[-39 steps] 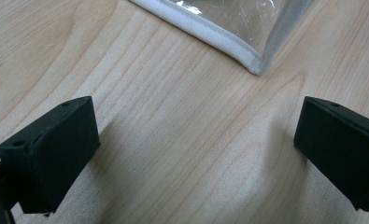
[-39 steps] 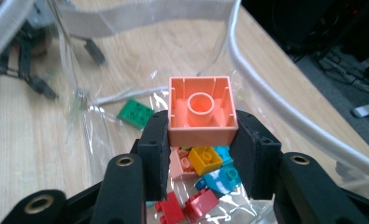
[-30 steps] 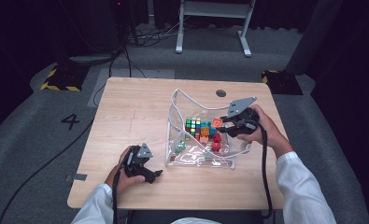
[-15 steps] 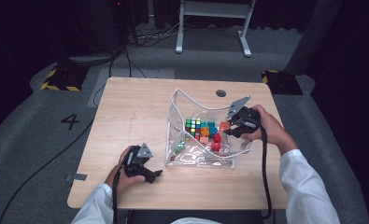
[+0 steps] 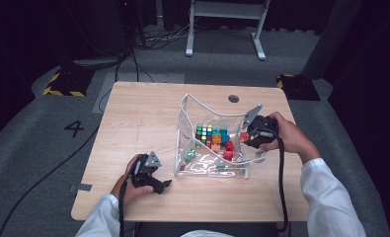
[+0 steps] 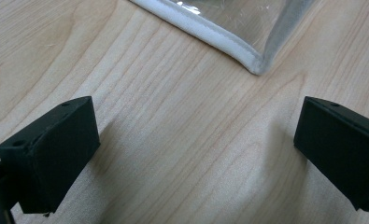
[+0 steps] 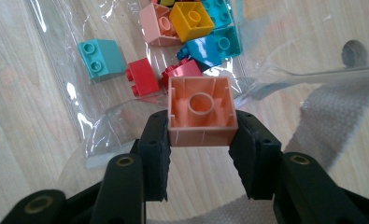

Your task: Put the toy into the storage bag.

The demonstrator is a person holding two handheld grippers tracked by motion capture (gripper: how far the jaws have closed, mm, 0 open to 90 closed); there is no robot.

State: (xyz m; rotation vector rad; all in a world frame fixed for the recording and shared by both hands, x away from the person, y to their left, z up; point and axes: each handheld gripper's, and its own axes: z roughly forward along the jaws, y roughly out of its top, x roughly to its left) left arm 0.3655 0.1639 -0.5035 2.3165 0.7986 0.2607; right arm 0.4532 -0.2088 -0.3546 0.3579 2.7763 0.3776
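A clear plastic bag (image 5: 192,106) with white trim stands open in the middle of the table, holding several coloured bricks (image 5: 213,138) and a puzzle cube (image 5: 203,132). My right gripper (image 7: 201,140) is shut on an orange brick (image 7: 202,112), its hollow underside facing the camera, just above the bag's right rim (image 5: 242,137). Below it lie teal (image 7: 100,58), red (image 7: 142,77), pink and yellow (image 7: 191,19) bricks. My left gripper (image 5: 159,183) rests open on the table near the bag's front left corner (image 6: 257,67), nothing between its jaws.
The wooden table (image 5: 138,113) has bare room on its left half and a cable hole (image 5: 233,98) at the back. A grey webbing strap (image 7: 331,121) lies by the bag. Cables trail from both grippers off the front edge.
My right gripper with the orange brick has drawn slightly right and back toward the bag's right rim. The left gripper has stayed put.
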